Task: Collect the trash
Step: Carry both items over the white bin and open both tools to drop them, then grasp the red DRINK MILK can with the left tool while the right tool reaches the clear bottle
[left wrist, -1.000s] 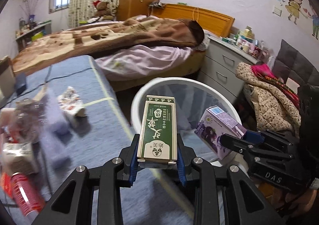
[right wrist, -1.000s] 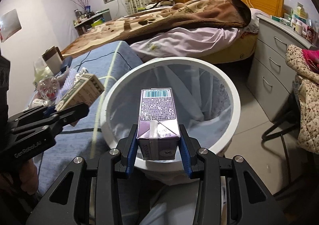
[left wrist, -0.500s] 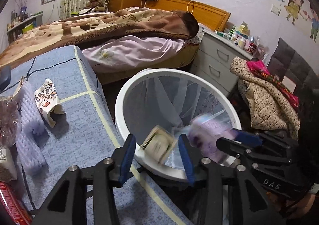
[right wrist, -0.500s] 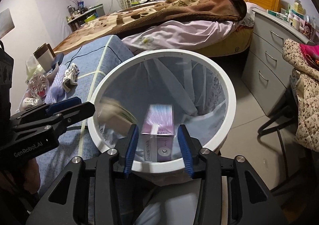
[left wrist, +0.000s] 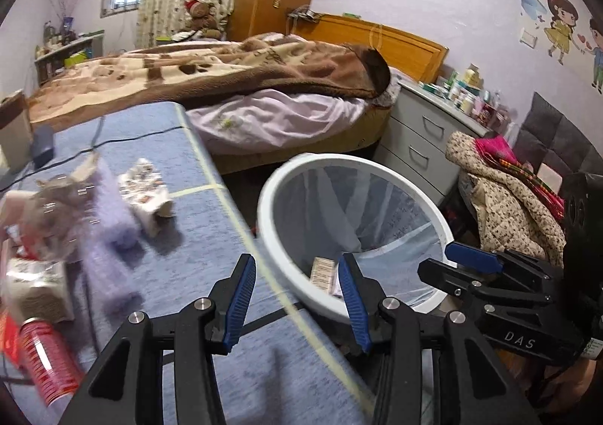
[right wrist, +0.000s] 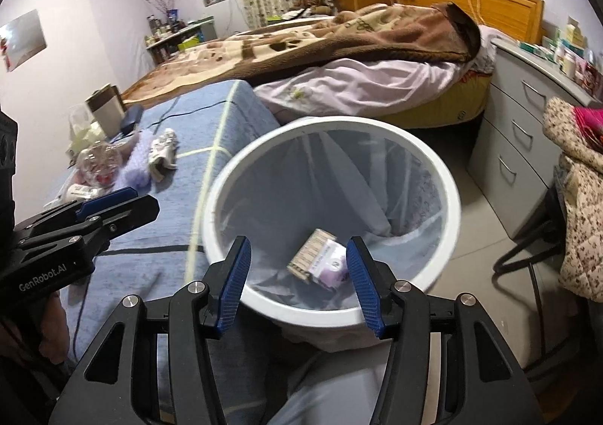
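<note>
Cardboard cartons [right wrist: 318, 263] dropped into round bin [right wrist: 448, 198]

The right gripper [right wrist: 299, 281], jaws opening and empty, hangs over the near rim of the bin [right wrist: 450, 198]. Two cartons [right wrist: 318, 259] lie inside the bin, touching. The left gripper [right wrist: 120, 204] is left of the bin.

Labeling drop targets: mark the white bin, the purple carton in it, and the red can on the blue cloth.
white bin [right wrist: 450, 198], right wrist view, on the right side of its rim.
purple carton [right wrist: 331, 261], right wrist view, on its upturned face.
red can [left wrist: 47, 361], left wrist view, on its side wall.
</note>
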The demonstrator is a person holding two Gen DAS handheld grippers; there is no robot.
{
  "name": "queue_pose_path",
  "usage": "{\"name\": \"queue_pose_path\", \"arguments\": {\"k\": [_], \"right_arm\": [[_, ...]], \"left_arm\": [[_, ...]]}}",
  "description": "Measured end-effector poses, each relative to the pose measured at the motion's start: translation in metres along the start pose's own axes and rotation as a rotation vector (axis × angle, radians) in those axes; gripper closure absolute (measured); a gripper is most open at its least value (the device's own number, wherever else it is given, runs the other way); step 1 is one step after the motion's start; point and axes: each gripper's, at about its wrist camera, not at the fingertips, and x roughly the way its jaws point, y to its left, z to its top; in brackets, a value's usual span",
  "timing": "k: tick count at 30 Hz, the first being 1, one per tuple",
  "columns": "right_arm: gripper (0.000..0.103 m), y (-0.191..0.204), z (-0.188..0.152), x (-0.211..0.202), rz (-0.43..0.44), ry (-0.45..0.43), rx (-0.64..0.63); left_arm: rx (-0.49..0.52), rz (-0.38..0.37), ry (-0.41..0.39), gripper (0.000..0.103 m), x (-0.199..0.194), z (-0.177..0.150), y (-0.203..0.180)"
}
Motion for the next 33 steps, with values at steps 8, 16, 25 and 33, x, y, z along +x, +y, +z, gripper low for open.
{"name": "queue_pose_path", "arguments": {"k": [8, 16, 25, 33], "right_arm": [[0.045, 0.033, 0.003, -0.006, 0.1, -0.045, -0.076], [0.038, 0.066, 0.007, -0.007, 0.182, -0.082, -0.156], [0.038, 0.095, 0.01, -0.007, 0.244, -0.079, -0.222], [0.038, 0.115, 0.012, -0.001, 0.27, -0.072, -0.28]], "left_arm": [[-0.063, 0.093, -0.036, 0.057, -0.036, -0.016, 0.035], [-0.134, 0.234, -0.085, 0.057, -0.071, -0.035, 0.07], [-0.284, 0.307, -0.077, 0.05, -0.088, -0.057, 0.117], [-0.369, 0.305, -0.029, 0.042, -0.075, -0.074, 0.131]]}}
